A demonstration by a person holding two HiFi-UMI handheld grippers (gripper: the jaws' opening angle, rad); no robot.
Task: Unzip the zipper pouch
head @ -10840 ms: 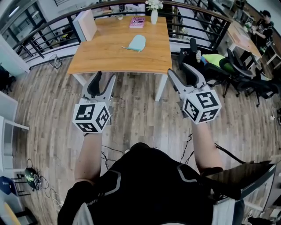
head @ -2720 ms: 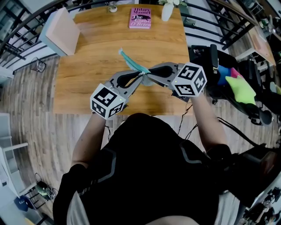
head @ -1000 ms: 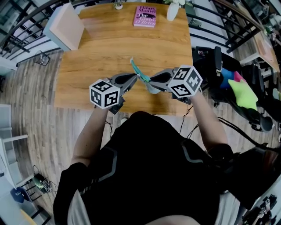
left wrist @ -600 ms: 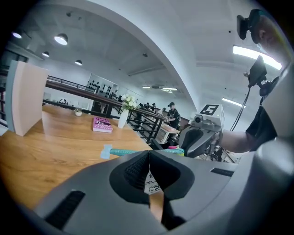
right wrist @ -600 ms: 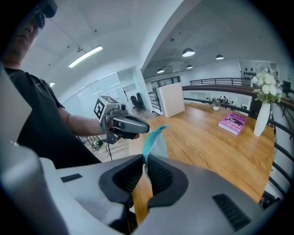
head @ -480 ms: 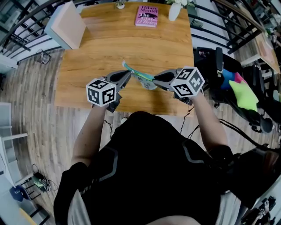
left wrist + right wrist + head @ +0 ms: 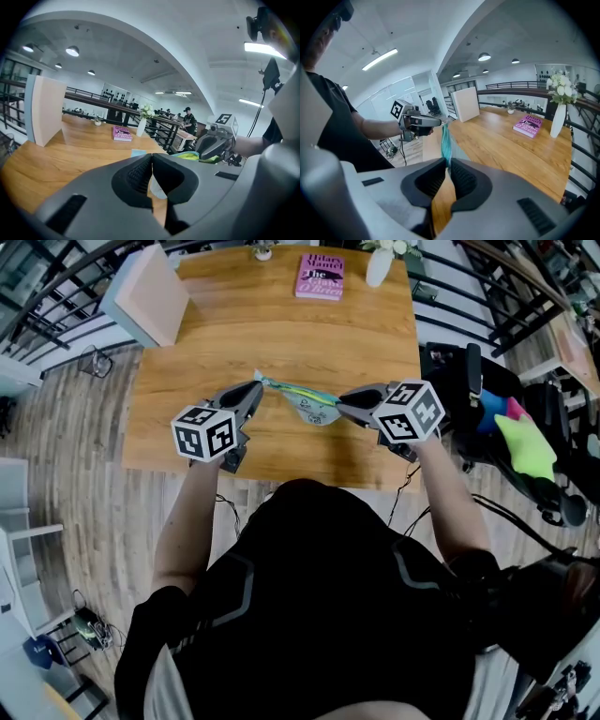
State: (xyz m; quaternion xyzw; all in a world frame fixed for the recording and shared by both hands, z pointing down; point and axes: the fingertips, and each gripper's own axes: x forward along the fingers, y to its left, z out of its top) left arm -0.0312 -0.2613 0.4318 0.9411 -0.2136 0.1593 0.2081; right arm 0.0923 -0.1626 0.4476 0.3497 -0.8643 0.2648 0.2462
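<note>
Above the wooden table [image 7: 281, 329] a pale teal zipper pouch [image 7: 312, 407] hangs stretched between my two grippers. The left gripper [image 7: 257, 385] is shut on the thin pull at the pouch's left end. My right gripper [image 7: 341, 401] is shut on the pouch's right end, where its body sags. In the left gripper view the jaws [image 7: 151, 157] meet, with pale pouch fabric [image 7: 157, 190] showing below them and the right gripper [image 7: 213, 143] beyond. From the right gripper [image 7: 446, 161], the pouch [image 7: 446, 140] runs edge-on toward the left gripper [image 7: 436, 122].
A pink book [image 7: 320, 277] and a white vase [image 7: 378, 266] stand at the table's far edge. A pale upright board [image 7: 145, 294] sits at the far left corner. Office chairs with a bright green item [image 7: 525, 437] crowd the right side. Railings run behind the table.
The left gripper has pulled away to the left with its end of the pouch, and the pouch now spans a longer, flatter line. The right gripper has shifted slightly right.
</note>
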